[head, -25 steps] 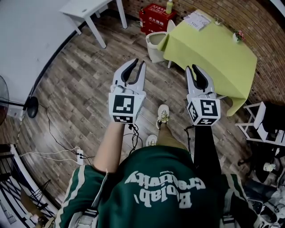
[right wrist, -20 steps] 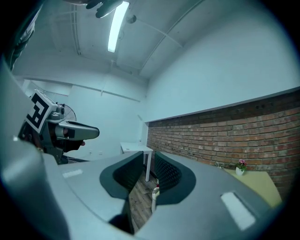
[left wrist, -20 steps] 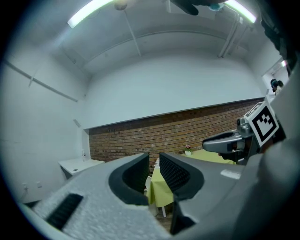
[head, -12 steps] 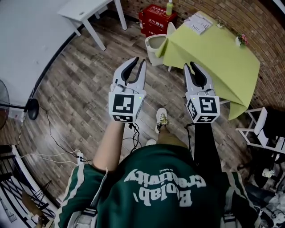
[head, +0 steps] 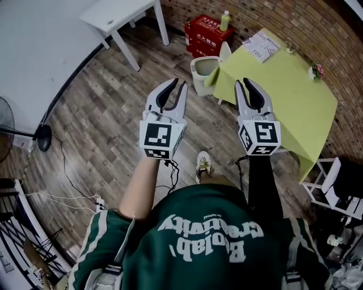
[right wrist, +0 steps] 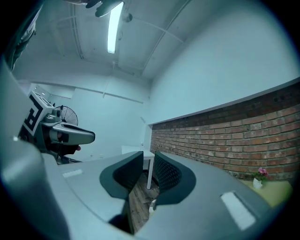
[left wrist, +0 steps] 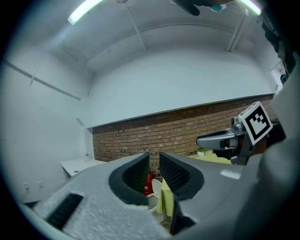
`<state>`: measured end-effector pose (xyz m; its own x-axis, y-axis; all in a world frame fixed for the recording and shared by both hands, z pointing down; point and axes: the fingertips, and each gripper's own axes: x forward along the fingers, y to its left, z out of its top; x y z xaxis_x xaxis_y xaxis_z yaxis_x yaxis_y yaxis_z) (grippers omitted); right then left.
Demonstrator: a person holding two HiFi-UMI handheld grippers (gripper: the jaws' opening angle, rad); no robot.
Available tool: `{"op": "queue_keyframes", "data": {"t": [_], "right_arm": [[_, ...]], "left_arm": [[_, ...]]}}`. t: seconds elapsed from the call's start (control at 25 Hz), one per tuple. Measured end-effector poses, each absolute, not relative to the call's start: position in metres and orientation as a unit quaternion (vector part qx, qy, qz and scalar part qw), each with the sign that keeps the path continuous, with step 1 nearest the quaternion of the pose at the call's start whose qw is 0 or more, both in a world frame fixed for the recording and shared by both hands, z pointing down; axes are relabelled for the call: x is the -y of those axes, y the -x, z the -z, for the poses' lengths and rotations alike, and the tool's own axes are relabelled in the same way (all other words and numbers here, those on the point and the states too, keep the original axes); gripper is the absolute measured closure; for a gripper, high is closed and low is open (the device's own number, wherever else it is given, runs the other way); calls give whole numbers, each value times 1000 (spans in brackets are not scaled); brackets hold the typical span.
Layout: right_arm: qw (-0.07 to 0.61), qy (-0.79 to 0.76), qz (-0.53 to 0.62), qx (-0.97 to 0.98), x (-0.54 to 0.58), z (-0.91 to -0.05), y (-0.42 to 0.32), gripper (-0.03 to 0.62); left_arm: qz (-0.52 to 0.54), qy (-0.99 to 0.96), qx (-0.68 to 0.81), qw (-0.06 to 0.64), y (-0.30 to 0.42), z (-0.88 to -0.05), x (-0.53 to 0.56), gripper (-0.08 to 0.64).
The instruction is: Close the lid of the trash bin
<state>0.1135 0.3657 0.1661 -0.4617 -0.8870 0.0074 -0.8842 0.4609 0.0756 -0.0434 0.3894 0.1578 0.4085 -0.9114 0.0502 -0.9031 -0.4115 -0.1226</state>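
Trash bin (head: 199,76), lid (head: 225,51) raised, stands far ahead, slightly right of the left gripper (head: 178,85), which is nearer than the right gripper (head: 243,84). Both grippers' jaws sit slightly apart, empty.

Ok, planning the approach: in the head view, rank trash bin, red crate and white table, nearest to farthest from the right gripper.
1. Trash bin, just left of the right gripper.
2. Red crate, just beyond the bin.
3. White table, far upper left.
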Motion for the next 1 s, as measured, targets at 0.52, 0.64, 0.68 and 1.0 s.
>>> {"op": "queue_keyframes", "data": {"t": [0.52, 0.64, 0.68, 1.0], "right_arm": [[10, -487, 42, 872, -258, -151, -122, 503], [9, -488, 41, 872, -245, -153, -128, 503], [9, -490, 39, 871, -240, -154, -131, 503], [10, -489, 20, 872, -213, -167, -143, 505]], "left_arm": [[57, 819, -569, 37, 30, -152, -295, 485], [54, 820, -568, 41, 24, -151, -281, 485], [56, 820, -567, 42, 21, -152, -276, 485], [63, 823, -565, 29, 12, -161, -250, 486]]}}
